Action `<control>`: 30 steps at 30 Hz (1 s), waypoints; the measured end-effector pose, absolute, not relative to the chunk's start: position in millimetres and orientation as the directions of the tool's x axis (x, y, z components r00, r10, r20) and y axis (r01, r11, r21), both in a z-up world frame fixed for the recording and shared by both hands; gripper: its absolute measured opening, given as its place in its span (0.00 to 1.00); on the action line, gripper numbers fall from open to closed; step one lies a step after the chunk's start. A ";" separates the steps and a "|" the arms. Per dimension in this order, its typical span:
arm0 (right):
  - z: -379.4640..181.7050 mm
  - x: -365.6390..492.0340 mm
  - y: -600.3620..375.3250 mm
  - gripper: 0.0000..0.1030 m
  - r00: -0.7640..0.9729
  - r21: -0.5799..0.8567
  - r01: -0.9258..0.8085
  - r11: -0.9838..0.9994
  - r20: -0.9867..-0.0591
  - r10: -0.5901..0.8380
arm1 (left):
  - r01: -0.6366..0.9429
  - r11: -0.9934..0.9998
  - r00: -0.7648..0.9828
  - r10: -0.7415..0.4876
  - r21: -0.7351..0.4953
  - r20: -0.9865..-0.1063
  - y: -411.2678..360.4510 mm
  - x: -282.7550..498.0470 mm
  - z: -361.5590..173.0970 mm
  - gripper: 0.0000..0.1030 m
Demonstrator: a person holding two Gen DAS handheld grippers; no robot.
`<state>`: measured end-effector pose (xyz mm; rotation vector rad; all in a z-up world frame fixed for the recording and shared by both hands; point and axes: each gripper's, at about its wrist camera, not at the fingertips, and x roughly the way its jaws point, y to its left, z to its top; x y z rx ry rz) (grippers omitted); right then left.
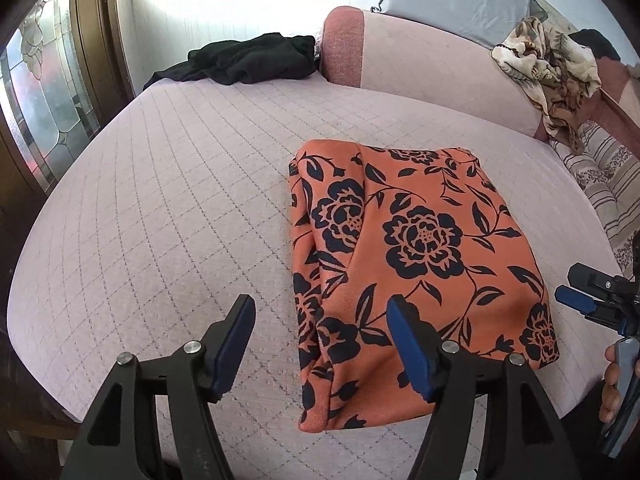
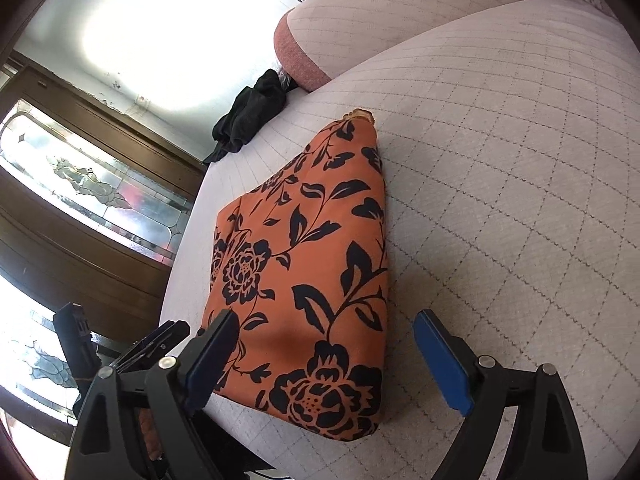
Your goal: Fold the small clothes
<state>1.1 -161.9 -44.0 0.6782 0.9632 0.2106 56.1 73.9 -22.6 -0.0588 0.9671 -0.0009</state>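
Orange cloth with a black flower print (image 1: pixel 416 240) is lying folded into a thick rectangle on the quilted pink bed (image 1: pixel 160 208), towards the near right of it. Judging by its soft edges and rounded folds, it is looking light, limp and a little slippery, so it is likely sagging if lifted by one corner; taking both near corners, or the doubled near edge, is seeming safest.

Left tongs (image 1: pixel 320 344) are hanging wide open over the near left edge of the cloth, gripping nothing. Right tongs (image 2: pixel 328 360) are also standing wide apart, straddling the near right corner without pressing it.

Layers inside the fold are staying hidden, so the kind of garment is hard to tell. A black garment (image 1: pixel 248 58) is lying crumpled at the far side, and patterned cloth (image 1: pixel 548 72) is draping over the cushion at far right.
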 end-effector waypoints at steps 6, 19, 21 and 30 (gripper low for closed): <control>-47.3 6.0 -163.8 0.89 0.566 0.610 0.137 0.780 -0.695 0.444 | -0.039 0.995 0.568 -0.057 -0.096 -0.821 88.2 58.5 -22.9 0.69; -88.4 69.4 -141.2 0.94 0.429 0.643 0.133 0.754 -0.723 0.541 | -0.013 0.949 0.452 -0.275 -0.314 -0.849 114.8 91.8 -78.3 0.48; -83.9 75.6 -121.9 0.44 0.390 0.554 0.068 0.830 -0.780 0.489 | 0.004 0.945 0.448 -0.294 -0.327 -0.845 107.9 93.3 -70.4 0.30; 4.2 71.2 -149.1 0.32 0.587 0.430 -0.009 0.903 -0.729 0.353 | 0.132 0.946 0.604 -0.313 -0.295 -0.733 73.1 95.7 -2.8 0.19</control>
